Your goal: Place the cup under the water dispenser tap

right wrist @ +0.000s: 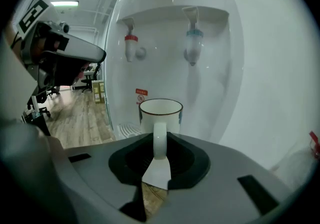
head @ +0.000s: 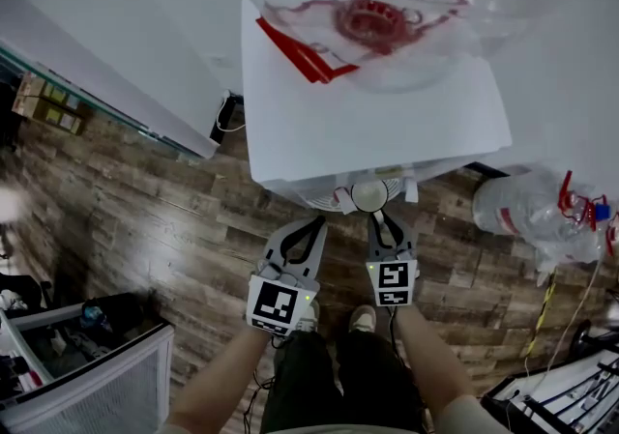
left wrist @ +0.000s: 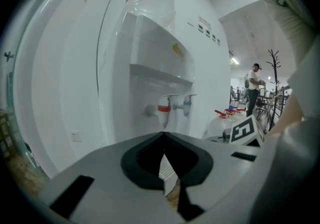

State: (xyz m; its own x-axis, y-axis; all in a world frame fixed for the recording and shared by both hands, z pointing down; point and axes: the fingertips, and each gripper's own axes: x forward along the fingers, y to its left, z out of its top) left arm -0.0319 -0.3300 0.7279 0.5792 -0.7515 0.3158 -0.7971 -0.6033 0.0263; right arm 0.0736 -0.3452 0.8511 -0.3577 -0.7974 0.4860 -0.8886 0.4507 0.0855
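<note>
A person faces a white dispenser [head: 387,123] with a gripper in each hand. The right gripper [right wrist: 159,144] is clamped on the handle of a white cup [right wrist: 160,112]. The cup is upright in front of the dispenser's recess, lower than the red tap [right wrist: 131,44] and the blue tap [right wrist: 192,43]. The left gripper [left wrist: 164,137] is just beside it, with its jaws together and nothing between them.

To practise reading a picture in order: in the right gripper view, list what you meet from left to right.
Grey left hand-held gripper → red-collared white tap → white ceramic cup with dark rim → blue-collared white tap.
</note>
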